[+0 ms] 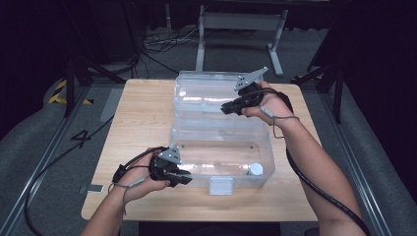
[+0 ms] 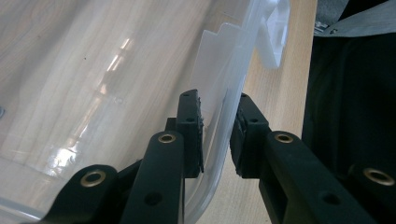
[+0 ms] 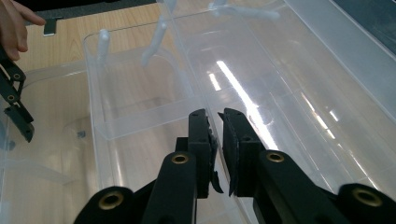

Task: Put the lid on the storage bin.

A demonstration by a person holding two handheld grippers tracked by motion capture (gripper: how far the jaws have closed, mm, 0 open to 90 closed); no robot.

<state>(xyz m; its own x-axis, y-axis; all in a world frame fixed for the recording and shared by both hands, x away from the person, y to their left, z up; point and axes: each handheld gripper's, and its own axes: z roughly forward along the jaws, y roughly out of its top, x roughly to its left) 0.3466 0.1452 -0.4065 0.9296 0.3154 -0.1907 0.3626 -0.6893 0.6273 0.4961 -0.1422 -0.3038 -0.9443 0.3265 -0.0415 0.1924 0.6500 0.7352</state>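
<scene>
A clear plastic box (image 1: 216,147) lies open on the wooden table (image 1: 142,113), its clear lid (image 1: 206,91) folded back behind it. My left gripper (image 1: 186,178) is at the box's front left corner. In the left gripper view its jaws (image 2: 218,135) straddle the box's front wall (image 2: 224,84), pads pressed on it from both sides. My right gripper (image 1: 225,109) reaches in from the right over the seam between box and lid. Its jaws (image 3: 217,135) pinch a thin clear edge there, apparently the lid's rim (image 3: 187,60).
A white latch (image 1: 221,186) hangs at the middle of the box's front wall. A small white round thing (image 1: 255,168) lies inside the box at its right end. Cables trail on the floor beyond the table, by a metal stand (image 1: 241,29).
</scene>
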